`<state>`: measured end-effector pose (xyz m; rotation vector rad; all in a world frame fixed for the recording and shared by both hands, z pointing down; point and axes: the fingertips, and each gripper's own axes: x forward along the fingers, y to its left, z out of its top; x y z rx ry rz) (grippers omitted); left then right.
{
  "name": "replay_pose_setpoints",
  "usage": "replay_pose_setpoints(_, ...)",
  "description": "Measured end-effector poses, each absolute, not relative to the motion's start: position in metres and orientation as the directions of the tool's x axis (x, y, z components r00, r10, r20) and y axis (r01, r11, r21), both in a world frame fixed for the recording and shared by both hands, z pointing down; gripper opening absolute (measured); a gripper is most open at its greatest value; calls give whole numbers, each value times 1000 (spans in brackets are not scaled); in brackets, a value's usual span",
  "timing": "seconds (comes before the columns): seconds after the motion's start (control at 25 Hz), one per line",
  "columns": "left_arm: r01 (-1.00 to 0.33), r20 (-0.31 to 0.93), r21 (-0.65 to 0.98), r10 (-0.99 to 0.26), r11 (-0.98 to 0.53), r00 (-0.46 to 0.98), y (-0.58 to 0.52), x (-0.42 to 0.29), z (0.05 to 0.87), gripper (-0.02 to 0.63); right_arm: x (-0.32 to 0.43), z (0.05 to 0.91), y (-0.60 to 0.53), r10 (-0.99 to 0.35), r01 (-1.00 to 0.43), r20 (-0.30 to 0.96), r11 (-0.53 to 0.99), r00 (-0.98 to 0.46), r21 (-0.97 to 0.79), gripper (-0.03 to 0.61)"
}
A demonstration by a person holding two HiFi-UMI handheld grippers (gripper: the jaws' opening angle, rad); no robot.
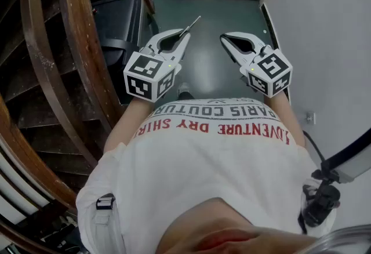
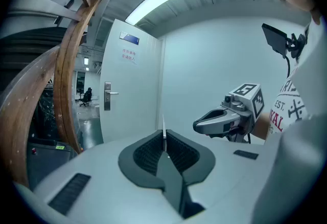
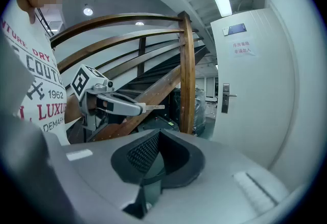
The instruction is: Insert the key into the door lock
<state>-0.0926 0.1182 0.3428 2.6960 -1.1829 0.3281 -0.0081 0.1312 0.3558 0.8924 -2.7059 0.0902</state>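
A thin metal key (image 1: pixel 193 23) sticks out past the tip of my left gripper (image 1: pixel 184 34), whose jaws are shut on it. In the left gripper view the key (image 2: pixel 164 127) stands edge-on between the pads of the left gripper (image 2: pixel 164 140). It points toward a white door (image 2: pixel 134 90) some way off, with a silver lock plate and handle (image 2: pixel 108 96). My right gripper (image 1: pixel 225 39) hovers beside the left one, shut and empty. In the right gripper view the right gripper (image 3: pixel 158 136) faces the same door (image 3: pixel 253 80) and its handle (image 3: pixel 225 97). The left gripper (image 3: pixel 134 108) with the key (image 3: pixel 155 107) shows at the left of that view.
A curved wooden stair rail (image 1: pixel 69 44) and stairs fill the left side. A dark bin (image 1: pixel 119 15) stands by the stairs. A white wall (image 1: pixel 324 26) runs along the right. The grey floor (image 1: pixel 206 15) leads ahead to the door.
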Motion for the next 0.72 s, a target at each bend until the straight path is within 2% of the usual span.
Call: replay_pose_setpoints(0.72,-721,274,104,-677,-685,683,134,-64,341,21,21,340,141,-615,-625,229,780,-755,32,2)
